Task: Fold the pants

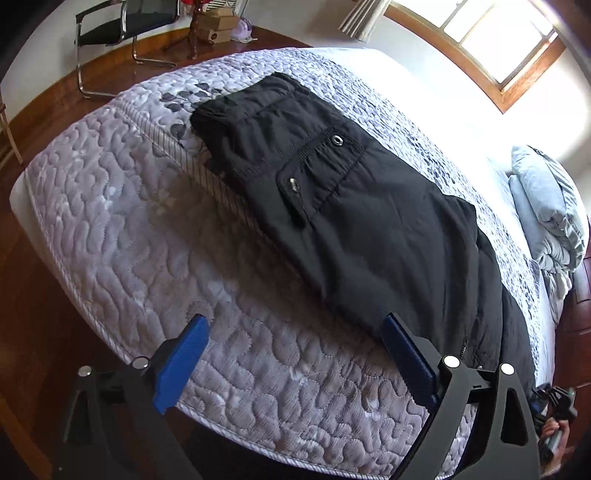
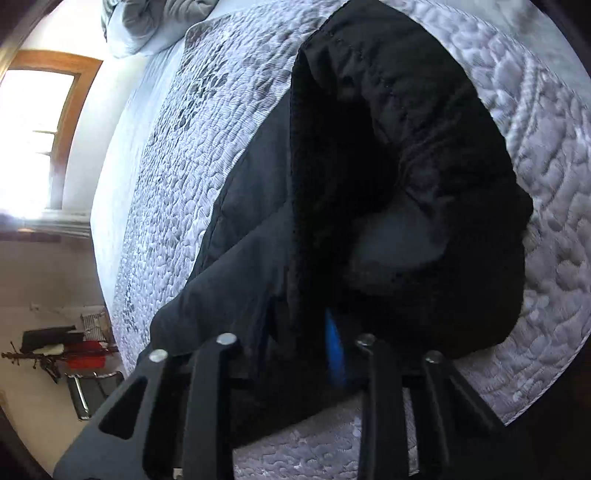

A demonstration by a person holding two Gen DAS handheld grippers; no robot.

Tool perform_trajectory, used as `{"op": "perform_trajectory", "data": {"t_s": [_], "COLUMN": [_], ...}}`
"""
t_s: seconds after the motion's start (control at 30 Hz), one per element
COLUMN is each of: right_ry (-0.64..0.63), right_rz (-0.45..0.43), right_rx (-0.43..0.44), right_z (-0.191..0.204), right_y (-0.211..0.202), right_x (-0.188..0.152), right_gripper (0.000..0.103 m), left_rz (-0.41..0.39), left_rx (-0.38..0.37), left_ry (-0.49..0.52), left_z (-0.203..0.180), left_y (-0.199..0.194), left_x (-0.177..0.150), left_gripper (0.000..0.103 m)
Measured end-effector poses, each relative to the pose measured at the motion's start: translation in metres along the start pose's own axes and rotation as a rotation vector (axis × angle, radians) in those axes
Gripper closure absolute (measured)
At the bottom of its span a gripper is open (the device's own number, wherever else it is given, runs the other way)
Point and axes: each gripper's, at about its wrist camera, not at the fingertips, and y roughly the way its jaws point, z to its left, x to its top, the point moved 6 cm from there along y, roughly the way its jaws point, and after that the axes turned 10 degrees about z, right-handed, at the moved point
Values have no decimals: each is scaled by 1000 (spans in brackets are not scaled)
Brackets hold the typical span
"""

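Black pants (image 1: 354,206) lie along the near edge of a quilted mattress (image 1: 155,236), waistband at the far end, a snap pocket facing up. My left gripper (image 1: 295,339) is open and empty, its blue pads spread wide just off the mattress side, the right pad (image 1: 406,354) close to the pants' edge. In the right wrist view the pants (image 2: 399,177) fill the frame, bunched and lifted. My right gripper (image 2: 325,343) is shut on the pants fabric, with one blue pad (image 2: 334,347) showing between dark folds. The other pad is hidden.
A grey pillow and crumpled bedding (image 1: 554,221) lie at the head of the bed. A black chair (image 1: 122,33) and stacked boxes (image 1: 218,22) stand on the wooden floor beyond. A bright window (image 1: 495,40) is on the far wall.
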Motion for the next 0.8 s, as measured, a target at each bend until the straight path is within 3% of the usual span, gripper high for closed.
{"op": "perform_trajectory", "data": {"t_s": [0.07,0.2,0.3,0.4,0.47,0.53,0.57,0.63,0.67,0.77,0.8], "right_ry": [-84,-449,-600,-588,-477,-363,-314,-263,-251,-182,-148], "right_rz": [-29,-194,-274,-280,-203,-85,-27,4,-18,-86,-110], "right_rx": [38,306,433,396,253,145,114,113,139,252,286], "right_z": [25,106,112,74,18,-35,-58,-84,-90,-100,-104], "right_y": [-14,-87,-122,-109,-66,-21,-3,14,11,-12,-18], "right_x": [2,-23,-57,-69,-65,-65,-69,-75,-76,-70,-65], "right_gripper": [96,97,100,99,97,86,75,64,64,38,36], "left_rz": [-13,-5,14,36,58,83,91,109,112,123,127], "left_rx": [-14,-15,-24,-19,-6,7,11,31,33,43,45], "left_ry": [15,60,72,78,91,98,99,89,81,63,61], "left_z": [-12,-35,-45,-51,-56,-58,-58,-58,-58,-56,-56], "left_y": [1,6,10,17,24,29,31,34,35,37,38], "left_x": [0,-2,-3,-5,-7,-7,-7,-6,-6,-5,-5], "left_gripper": [8,8,8,8,8,8,8,8,8,8,8]}}
